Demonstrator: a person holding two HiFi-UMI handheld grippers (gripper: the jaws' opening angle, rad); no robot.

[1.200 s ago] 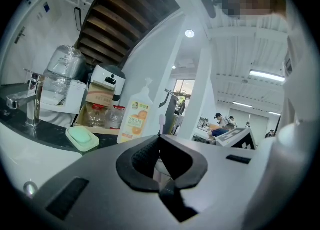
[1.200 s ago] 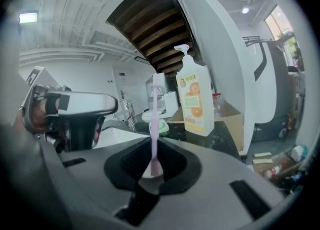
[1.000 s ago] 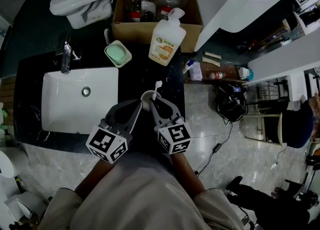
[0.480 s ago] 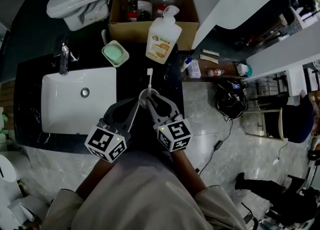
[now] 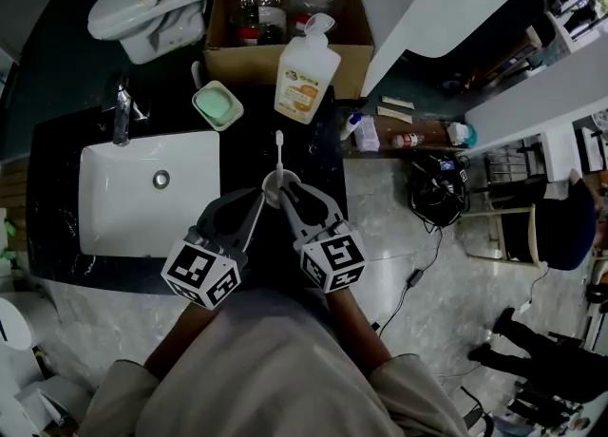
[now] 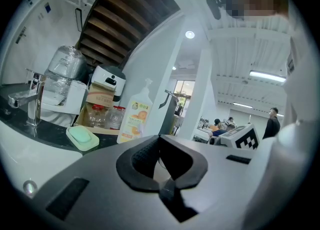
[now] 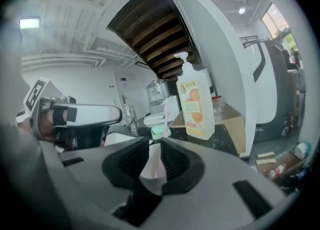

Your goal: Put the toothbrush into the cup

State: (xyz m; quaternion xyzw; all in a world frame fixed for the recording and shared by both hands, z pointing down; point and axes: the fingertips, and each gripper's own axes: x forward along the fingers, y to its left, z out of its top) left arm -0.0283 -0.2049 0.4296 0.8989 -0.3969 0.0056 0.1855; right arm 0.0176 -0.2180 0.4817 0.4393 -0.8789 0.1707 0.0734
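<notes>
Frame centre: right gripper (image 5: 287, 192) clamps the cup (image 5: 272, 188) steady (toothbrush (image 5: 279, 154) stands inside); left gripper (image 5: 260, 199), jaws nearly touching, idles empty.

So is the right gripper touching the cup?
Touching. The right gripper view shows the right gripper with its jaws closed on the white wall of the cup, no gap on either side.
</notes>
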